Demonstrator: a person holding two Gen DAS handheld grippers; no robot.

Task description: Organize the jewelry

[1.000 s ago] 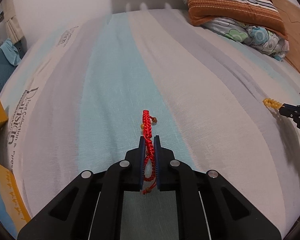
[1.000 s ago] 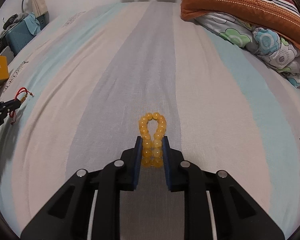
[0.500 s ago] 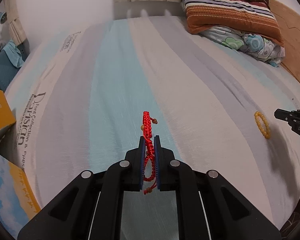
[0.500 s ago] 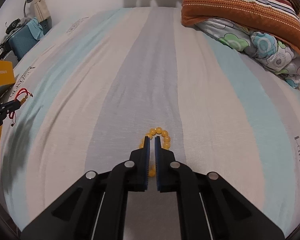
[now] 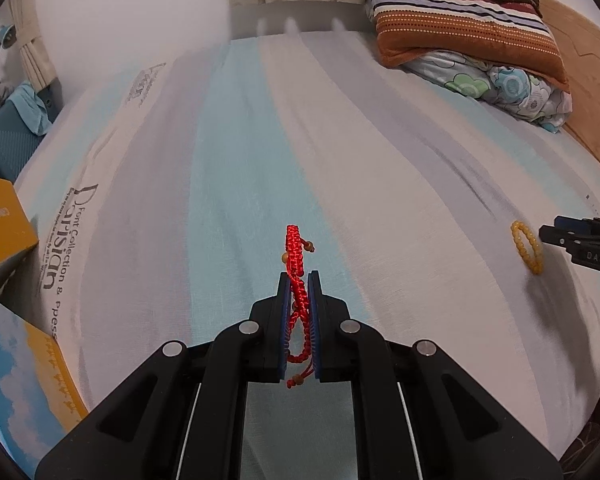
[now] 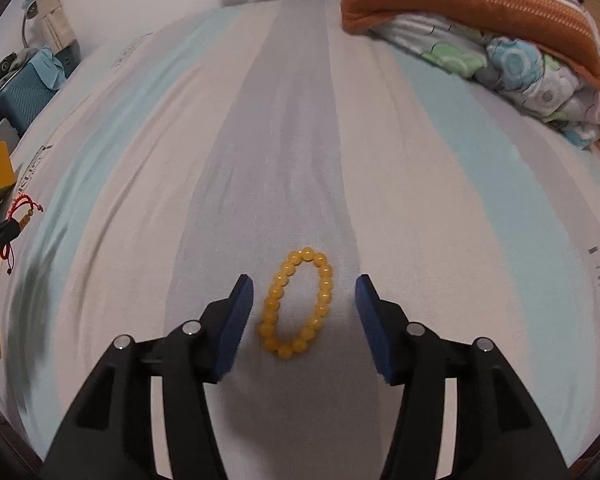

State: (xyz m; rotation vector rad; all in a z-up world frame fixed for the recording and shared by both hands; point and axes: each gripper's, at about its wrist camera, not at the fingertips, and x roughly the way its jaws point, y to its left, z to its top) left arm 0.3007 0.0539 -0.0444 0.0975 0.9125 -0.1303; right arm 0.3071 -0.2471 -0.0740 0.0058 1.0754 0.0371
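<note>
A red braided cord bracelet [image 5: 297, 280] with small beads stood upright at lower centre, pinched. A yellow bead bracelet [image 6: 298, 305] lay flat, an open oval, at lower centre.

Left gripper [image 5: 299, 280] clamped on red braided cord bracelet [image 5: 296, 276], blue pads pressing both sides; loop sticks out past fingertips, small tan beads on its ends. Striped bedsheet [image 5: 228, 184] below, pale blue, grey and cream bands. Yellow bead bracelet [image 5: 526, 246] lies flat on sheet at right, just beside tip of right gripper [image 5: 550, 234]. Folded blankets [image 5: 460, 28] at far right corner. Yellow box [image 5: 0, 228] at left edge.
</note>
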